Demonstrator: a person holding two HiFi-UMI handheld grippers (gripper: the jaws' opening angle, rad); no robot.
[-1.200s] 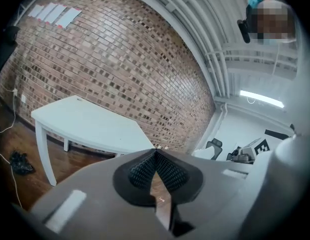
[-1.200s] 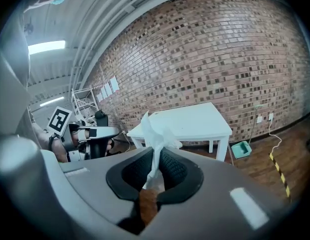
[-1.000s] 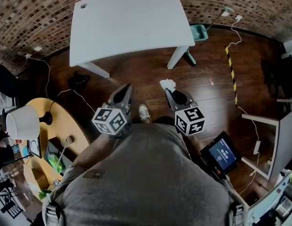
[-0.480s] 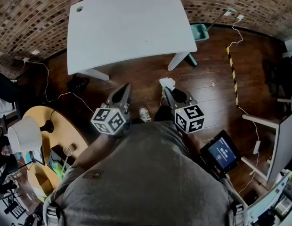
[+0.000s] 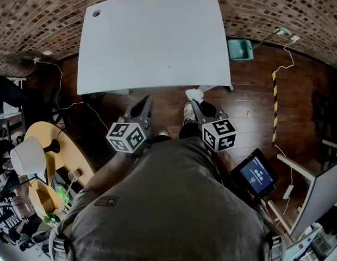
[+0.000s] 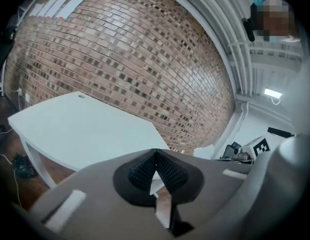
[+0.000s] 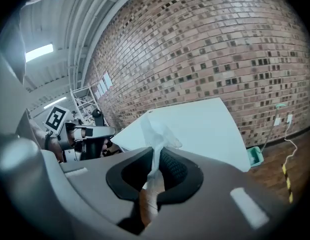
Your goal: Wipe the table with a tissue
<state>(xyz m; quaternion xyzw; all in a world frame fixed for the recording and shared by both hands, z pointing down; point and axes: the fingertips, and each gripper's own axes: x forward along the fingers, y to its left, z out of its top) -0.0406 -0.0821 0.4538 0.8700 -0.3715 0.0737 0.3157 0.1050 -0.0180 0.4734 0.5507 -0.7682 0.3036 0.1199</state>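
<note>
A pale grey table [image 5: 152, 37] stands against the brick wall, its near edge just ahead of both grippers. My right gripper [image 5: 197, 103] is shut on a crumpled white tissue [image 5: 194, 94], held near the table's front right corner, above the floor. In the right gripper view the tissue [image 7: 156, 134] sticks up between the jaws with the table [image 7: 200, 126] behind it. My left gripper [image 5: 145, 105] is shut with nothing in it, level with the right one. The left gripper view shows its jaws closed in front of the table [image 6: 80, 134].
A teal dustpan [image 5: 240, 49] lies on the wooden floor right of the table. A yellow-black tape strip [image 5: 275, 105] runs along the floor at right. A round wooden table [image 5: 51, 156] with a white lamp [image 5: 28, 155] is at lower left. Cables trail by the wall.
The table has come closer and now fills more of the head view; both grippers sit nearer its front edge. Both stay shut, the right one still on the tissue.
</note>
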